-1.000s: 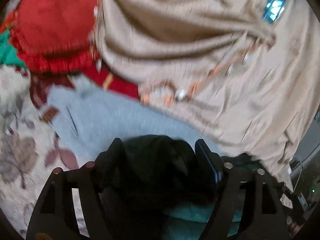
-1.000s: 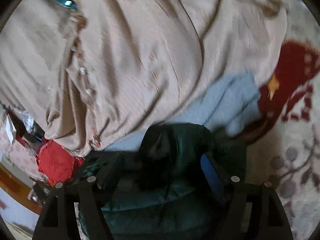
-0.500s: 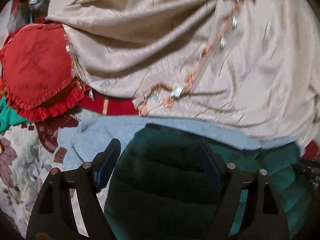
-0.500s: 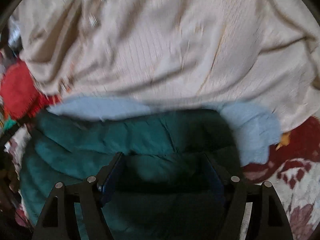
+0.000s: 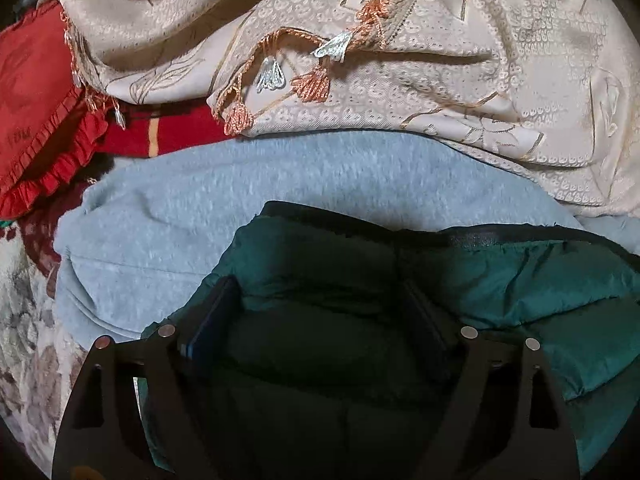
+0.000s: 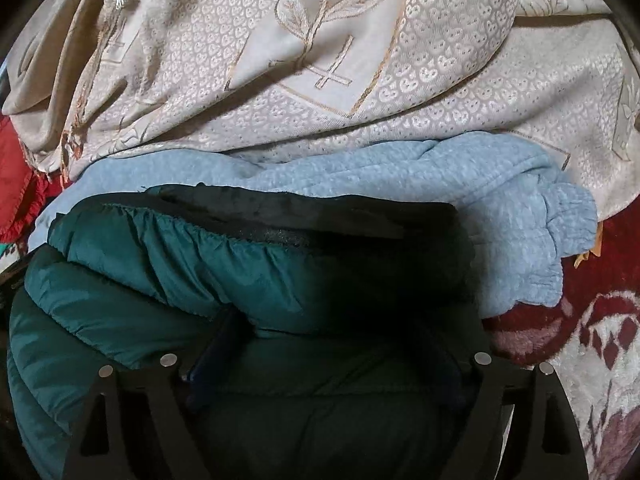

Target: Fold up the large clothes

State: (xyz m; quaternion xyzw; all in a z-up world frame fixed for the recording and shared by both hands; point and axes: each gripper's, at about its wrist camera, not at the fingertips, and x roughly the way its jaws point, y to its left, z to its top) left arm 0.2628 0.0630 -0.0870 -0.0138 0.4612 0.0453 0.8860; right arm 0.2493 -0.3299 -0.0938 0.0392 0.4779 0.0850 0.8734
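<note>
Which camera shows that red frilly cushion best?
The left wrist view: the red frilly cushion shows its ruffled edge and face at the left. The right wrist view catches only a red sliver beside the beige cloth.

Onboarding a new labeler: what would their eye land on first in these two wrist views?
First, the dark green puffer jacket bulging low in both views, filling the space between each pair of tongs, left tongs and right tongs, whose jaws have just been opening. Next, the beige patterned cloth with orange tassels draped across the top. Between them lies a light blue fleece garment, with a red ruffled cushion at the left edge.
</note>
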